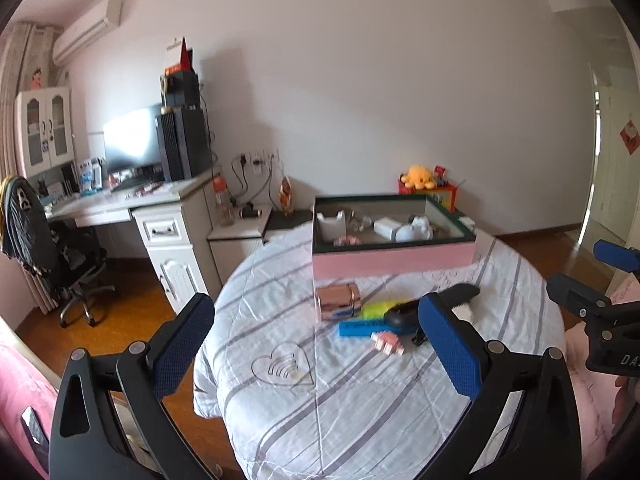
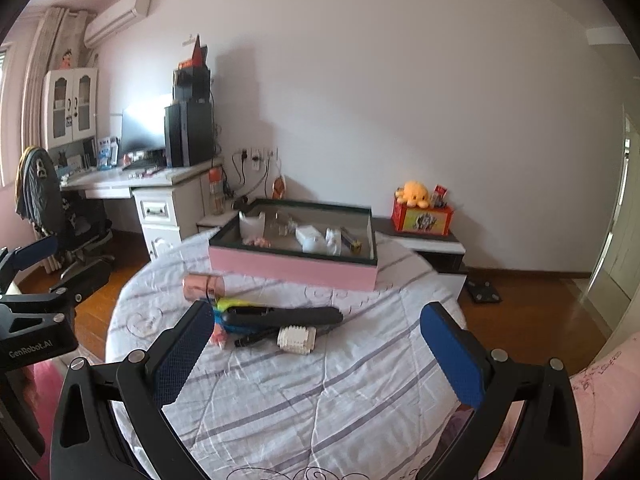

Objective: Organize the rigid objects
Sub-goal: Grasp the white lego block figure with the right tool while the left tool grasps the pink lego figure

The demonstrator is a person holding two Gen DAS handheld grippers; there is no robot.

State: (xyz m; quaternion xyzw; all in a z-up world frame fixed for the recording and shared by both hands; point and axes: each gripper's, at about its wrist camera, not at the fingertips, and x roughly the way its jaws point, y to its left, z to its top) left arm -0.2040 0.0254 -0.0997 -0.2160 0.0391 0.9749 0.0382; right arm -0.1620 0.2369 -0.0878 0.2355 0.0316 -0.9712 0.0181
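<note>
1. Both of my grippers hang above the quilt-covered table (image 2: 304, 400), and neither holds anything. The left gripper (image 1: 316, 344) has its tongs spread wide, and so does the right gripper (image 2: 316, 352).

2. The things to tidy lie in a loose cluster on the quilt, just in front of the pink box (image 2: 294, 268). I see a shiny copper can (image 1: 339, 301) on its side, a yellow-green marker (image 1: 382, 307), a blue pen-like piece (image 1: 360, 327), a long black tool (image 2: 282, 315), a small pink block (image 1: 387, 342) and a white ridged block (image 2: 297, 339). They touch or overlap each other.

3. The pink box sits at the far side of the table with its top off. It already holds a few white items and other small things I cannot make out.

4. My reading is that I am between picks: some pieces are in the box, the cluster is not yet, and no grasp is under way.

5. The next move, I judge, calls for choosing one piece at the edge of the pile. The white block looks easiest for the right gripper, the can for the left.

6. The can may roll when nudged, so I would close across its round sides.
</note>
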